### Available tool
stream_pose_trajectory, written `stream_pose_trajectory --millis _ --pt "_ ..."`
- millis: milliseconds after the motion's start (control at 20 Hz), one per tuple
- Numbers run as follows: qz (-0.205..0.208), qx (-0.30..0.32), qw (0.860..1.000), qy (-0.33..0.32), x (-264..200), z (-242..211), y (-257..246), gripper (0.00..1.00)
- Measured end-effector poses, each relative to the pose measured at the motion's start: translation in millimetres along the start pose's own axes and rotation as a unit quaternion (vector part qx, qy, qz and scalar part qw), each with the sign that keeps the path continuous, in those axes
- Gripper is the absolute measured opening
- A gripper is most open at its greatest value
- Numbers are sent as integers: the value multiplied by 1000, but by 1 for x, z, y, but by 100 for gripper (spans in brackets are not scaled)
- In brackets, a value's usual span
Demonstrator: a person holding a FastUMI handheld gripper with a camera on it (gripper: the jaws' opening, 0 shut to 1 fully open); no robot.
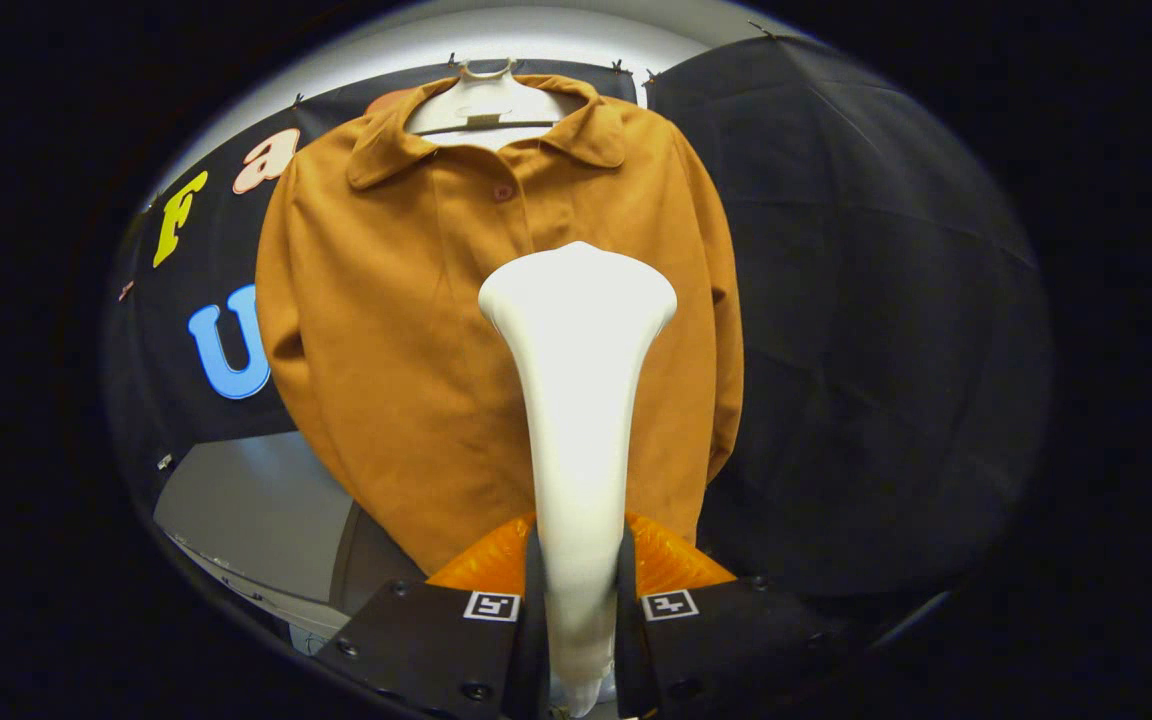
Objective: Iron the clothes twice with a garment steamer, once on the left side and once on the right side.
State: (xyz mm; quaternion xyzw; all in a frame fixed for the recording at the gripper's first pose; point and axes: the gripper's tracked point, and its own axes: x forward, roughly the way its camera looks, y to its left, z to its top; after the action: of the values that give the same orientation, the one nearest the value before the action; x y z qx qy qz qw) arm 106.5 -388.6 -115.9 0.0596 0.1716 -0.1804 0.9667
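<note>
Black cloth forms the booth wall behind a rust-orange collared jacket [416,330] hanging on a pale plastic hanger [484,105] at upper centre of the frame. At bottom centre, the gripper [578,585] clamps both fingers on a white flared-head garment steamer [576,400], its head in front of the jacket's right half.

Probably a recording booth: black cloth wall [866,300], hung shirt [416,330].
</note>
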Motion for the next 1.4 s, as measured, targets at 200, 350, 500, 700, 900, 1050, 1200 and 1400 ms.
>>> stream_pose_trajectory --millis 200,350,500,700,900,1050,1200,1400 --pt "-7 15 999 -28 16 31 -17 29" --pt "-6 22 999 -29 29 47 -22 29" --pt "-8 25 1000 -16 44 43 -27 29" --pt "-6 22 1000 12 57 21 -26 29" --pt "-13 24 998 54 69 -21 -32 29" --pt "-21 26 995 90 72 -55 -40 29" --pt "-28 31 992 122 75 -83 -46 29" --pt "-32 38 987 155 75 -114 -50 29"
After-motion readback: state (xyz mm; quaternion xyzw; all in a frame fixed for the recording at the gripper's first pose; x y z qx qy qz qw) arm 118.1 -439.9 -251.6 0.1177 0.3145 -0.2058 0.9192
